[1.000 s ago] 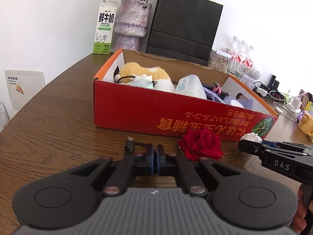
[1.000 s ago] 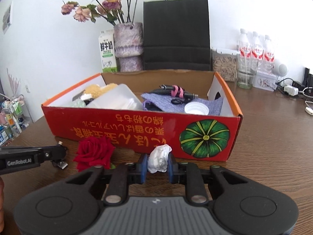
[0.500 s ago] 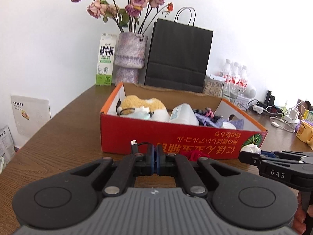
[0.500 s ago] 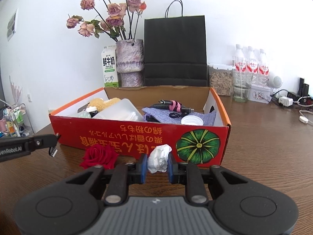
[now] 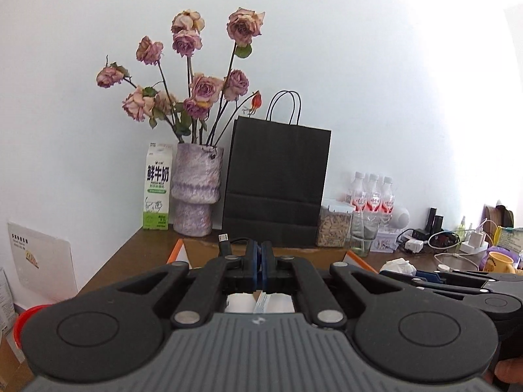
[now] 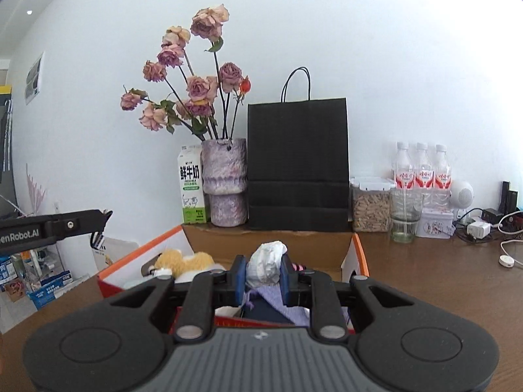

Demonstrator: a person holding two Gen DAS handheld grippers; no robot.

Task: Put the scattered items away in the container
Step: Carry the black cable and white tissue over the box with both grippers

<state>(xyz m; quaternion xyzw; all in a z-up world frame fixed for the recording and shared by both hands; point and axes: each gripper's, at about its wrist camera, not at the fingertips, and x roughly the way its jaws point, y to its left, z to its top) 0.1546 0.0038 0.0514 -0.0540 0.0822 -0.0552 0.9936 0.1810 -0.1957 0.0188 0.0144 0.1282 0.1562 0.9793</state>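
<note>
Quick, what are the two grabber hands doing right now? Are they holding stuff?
Left gripper: shut on a thin black cable.
Right gripper: shut on a crumpled white tissue, above the open box.

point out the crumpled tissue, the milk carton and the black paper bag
crumpled tissue (image 6: 265,263), right wrist view, middle of the wad between the jaws
milk carton (image 6: 191,189), right wrist view, front face
black paper bag (image 5: 278,179), left wrist view, front panel

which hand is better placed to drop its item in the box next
Right, probably. Its gripper holds the tissue above the open box. The left gripper, pinching a cable, seems nearer the box's edge.
</note>
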